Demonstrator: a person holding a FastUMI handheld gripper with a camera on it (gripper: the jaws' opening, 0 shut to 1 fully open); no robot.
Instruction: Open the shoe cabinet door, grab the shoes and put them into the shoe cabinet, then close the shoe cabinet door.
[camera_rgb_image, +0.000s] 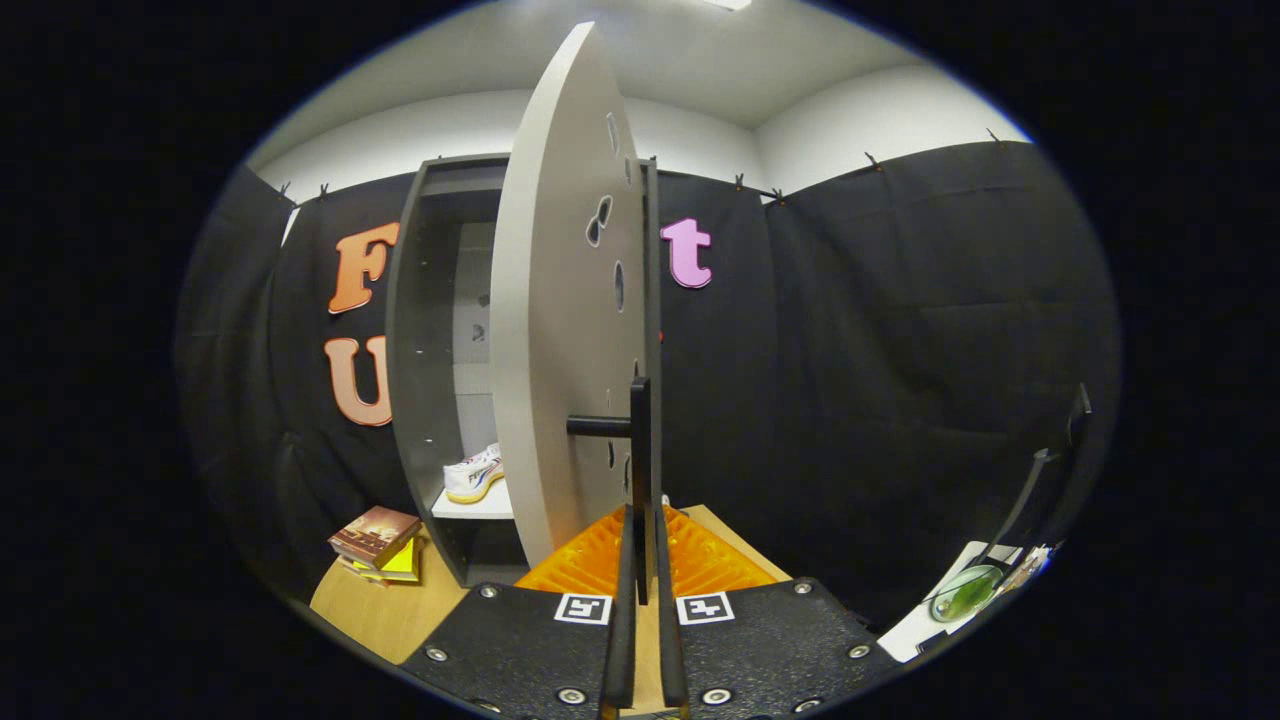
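Far left on the light wooden table (380, 610) lies a small stack of books with a brown cover on top (374, 535), well clear of the work. Next to it stands the tall grey shoe cabinet (415, 350), and a white sneaker with a yellow sole (474, 474) already sits on its white shelf, so the loading looks done. The pale grey cabinet door (555, 330) is swung out towards me, nearly edge-on. Its slim black bar handle (640, 440) stands between the orange ribbed fingers (705, 560) of the gripper (642, 545), which are drawn in narrow and seem to clamp it. What remains, I'd say, is swinging the door closed. Off at the near right lies a round green-tinted glass object (965, 592) on white paper.
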